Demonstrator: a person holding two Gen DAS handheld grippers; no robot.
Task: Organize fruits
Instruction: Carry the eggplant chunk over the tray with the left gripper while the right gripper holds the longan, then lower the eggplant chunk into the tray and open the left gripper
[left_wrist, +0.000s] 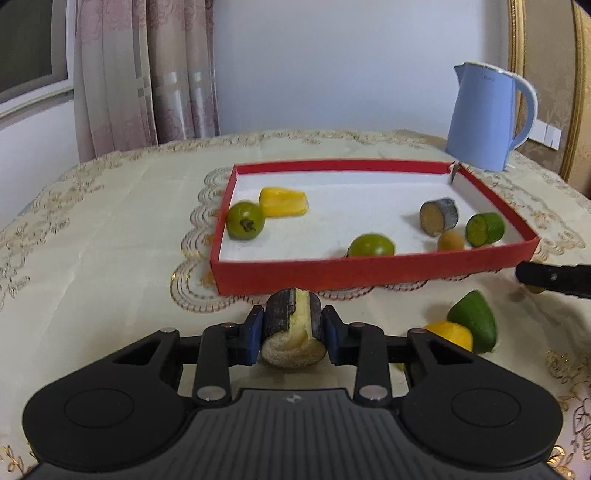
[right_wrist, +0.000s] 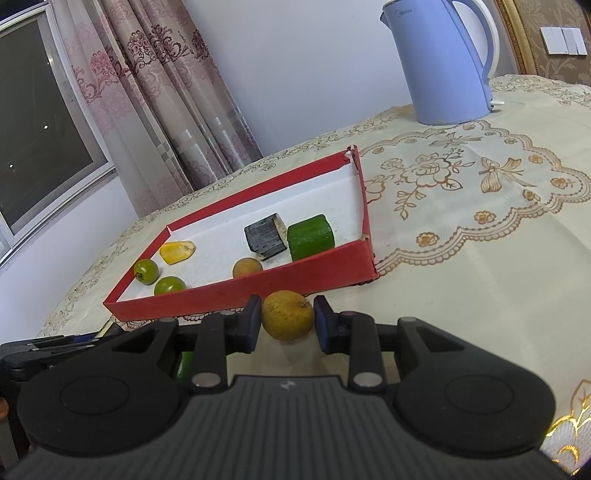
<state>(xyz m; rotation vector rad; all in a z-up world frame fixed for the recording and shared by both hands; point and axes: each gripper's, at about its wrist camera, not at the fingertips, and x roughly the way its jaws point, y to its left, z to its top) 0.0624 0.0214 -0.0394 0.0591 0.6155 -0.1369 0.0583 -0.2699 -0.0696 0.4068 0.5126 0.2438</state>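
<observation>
My left gripper (left_wrist: 293, 328) is shut on a dark-skinned cut piece (left_wrist: 284, 314) with pale flesh, just in front of the red tray (left_wrist: 369, 271). In the tray lie two green round fruits (left_wrist: 245, 220) (left_wrist: 371, 245), a yellow piece (left_wrist: 283, 202), another dark piece (left_wrist: 439, 216), a green cut piece (left_wrist: 484, 229) and a small brown fruit (left_wrist: 450, 242). My right gripper (right_wrist: 287, 321) is shut on a yellow-brown round fruit (right_wrist: 287, 314) at the tray's near wall (right_wrist: 258, 291). Its black fingers (left_wrist: 554, 277) show at the right edge of the left wrist view.
A green wedge (left_wrist: 474, 323) and a yellow piece (left_wrist: 450, 334) lie on the embroidered tablecloth (left_wrist: 110, 240) right of my left gripper. A blue kettle (left_wrist: 484, 118) (right_wrist: 443, 62) stands behind the tray's far right corner. Curtains (right_wrist: 159, 110) hang beyond the table's far edge.
</observation>
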